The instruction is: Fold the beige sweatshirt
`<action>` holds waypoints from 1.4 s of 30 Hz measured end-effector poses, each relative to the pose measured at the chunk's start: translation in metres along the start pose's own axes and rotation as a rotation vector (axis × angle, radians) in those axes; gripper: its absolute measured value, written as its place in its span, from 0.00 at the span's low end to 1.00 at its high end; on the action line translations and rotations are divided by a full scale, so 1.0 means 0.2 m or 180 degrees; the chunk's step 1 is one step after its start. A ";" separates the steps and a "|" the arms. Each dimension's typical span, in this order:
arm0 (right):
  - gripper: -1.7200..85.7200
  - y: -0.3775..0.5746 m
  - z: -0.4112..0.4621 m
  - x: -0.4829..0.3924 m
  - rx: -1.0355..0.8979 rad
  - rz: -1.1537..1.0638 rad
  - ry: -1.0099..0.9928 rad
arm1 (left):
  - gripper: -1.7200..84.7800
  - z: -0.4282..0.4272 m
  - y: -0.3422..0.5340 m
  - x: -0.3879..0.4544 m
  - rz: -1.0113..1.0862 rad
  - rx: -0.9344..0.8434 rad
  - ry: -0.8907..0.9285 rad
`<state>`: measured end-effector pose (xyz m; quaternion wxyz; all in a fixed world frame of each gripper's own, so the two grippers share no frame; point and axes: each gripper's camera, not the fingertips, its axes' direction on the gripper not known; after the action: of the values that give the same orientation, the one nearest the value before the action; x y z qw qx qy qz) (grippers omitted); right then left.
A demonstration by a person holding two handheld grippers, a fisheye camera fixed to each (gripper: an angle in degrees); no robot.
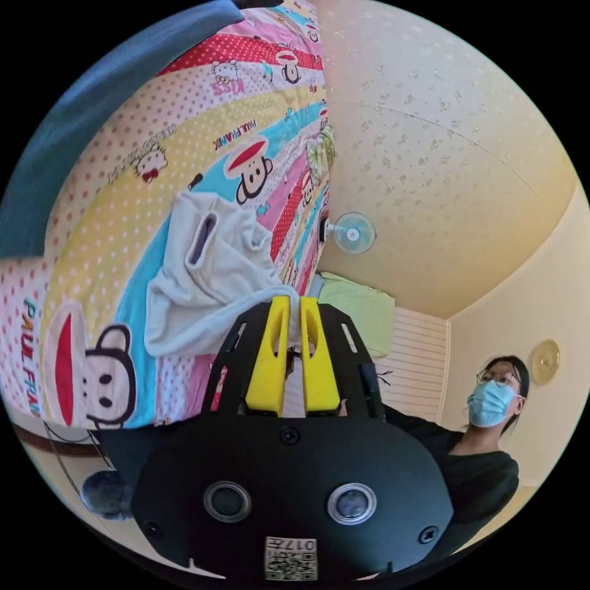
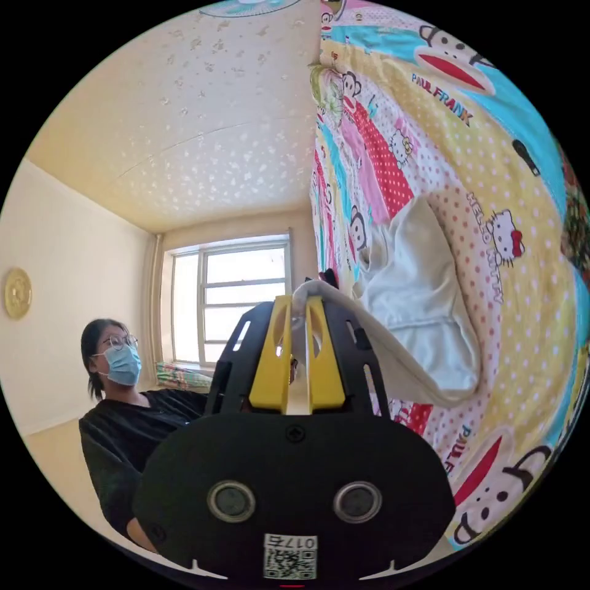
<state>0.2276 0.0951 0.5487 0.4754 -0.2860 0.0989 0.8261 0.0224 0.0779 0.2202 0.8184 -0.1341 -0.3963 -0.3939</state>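
Left tongs (image 1: 294,301) and right tongs (image 2: 299,300) each clamp a sweatshirt (image 1: 209,270) edge, pointing at 12 o'clock; its crumpled body lies on the patterned bed (image 1: 123,184).

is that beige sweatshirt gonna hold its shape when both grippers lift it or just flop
Probably flop: the soft beige sweatshirt droops in folds between the left gripper and the rest lying on the colourful cartoon-print bedspread. It looks light, since a thin edge pinched at the right gripper carries a hanging span. The fleecy cloth seems unlikely to slip.
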 end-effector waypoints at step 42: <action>0.07 0.58 0.26 0.26 0.0208 0.0348 0.2433 | 0.12 1.88 0.48 0.55 0.1718 -0.2083 -0.0645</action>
<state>0.0898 0.0944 0.5482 0.3683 -0.5523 0.3103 0.6804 -0.0689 0.2819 0.5560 0.7635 -0.5231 -0.2796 -0.2555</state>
